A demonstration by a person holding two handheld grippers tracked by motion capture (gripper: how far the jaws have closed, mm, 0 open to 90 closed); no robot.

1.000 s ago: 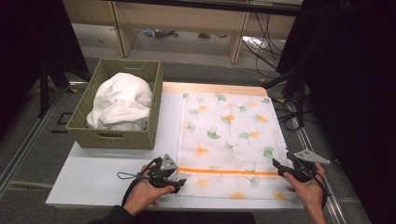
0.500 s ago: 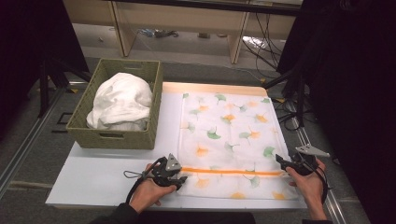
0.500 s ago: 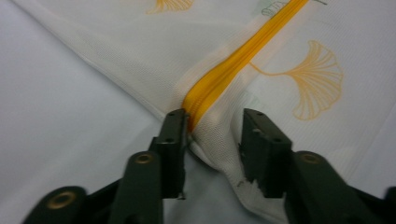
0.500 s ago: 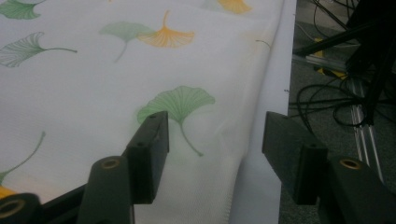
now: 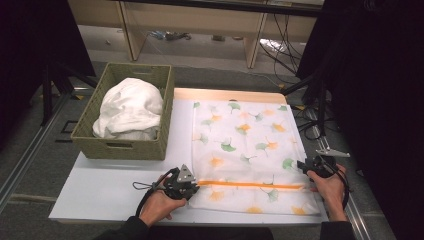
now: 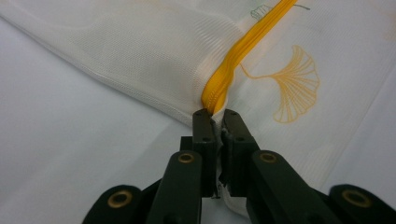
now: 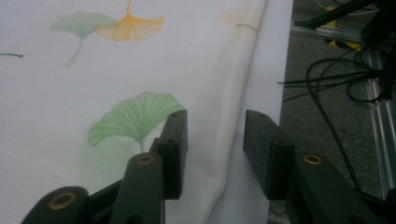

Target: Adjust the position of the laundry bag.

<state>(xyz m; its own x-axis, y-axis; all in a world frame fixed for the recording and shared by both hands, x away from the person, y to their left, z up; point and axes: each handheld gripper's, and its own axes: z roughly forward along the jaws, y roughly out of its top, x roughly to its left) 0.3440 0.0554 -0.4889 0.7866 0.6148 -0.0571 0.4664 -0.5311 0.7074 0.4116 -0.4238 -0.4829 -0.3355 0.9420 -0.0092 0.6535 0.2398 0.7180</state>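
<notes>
White mesh bag [image 5: 250, 155] with leaf print and orange zipper [image 5: 250, 184], flat at centre right on a white table [image 5: 100, 185].

Left gripper [image 6: 215, 122] clenched on the zipper end; right gripper [image 7: 212, 140] released at the bag's edge. Basket [image 5: 120, 147] of cloth [image 5: 129, 107] upper left; cables on grey floor; dark, unreadable surroundings.

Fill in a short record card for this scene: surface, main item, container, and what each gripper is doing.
Surface: white table
Main item: mesh laundry bag printed with ginkgo leaves, lying flat, orange zipper across its near part
Container: woven basket holding white cloth, left of the bag
Left gripper: shut on the bag at the zipper's end
Right gripper: open, straddling the bag's right edge
</notes>
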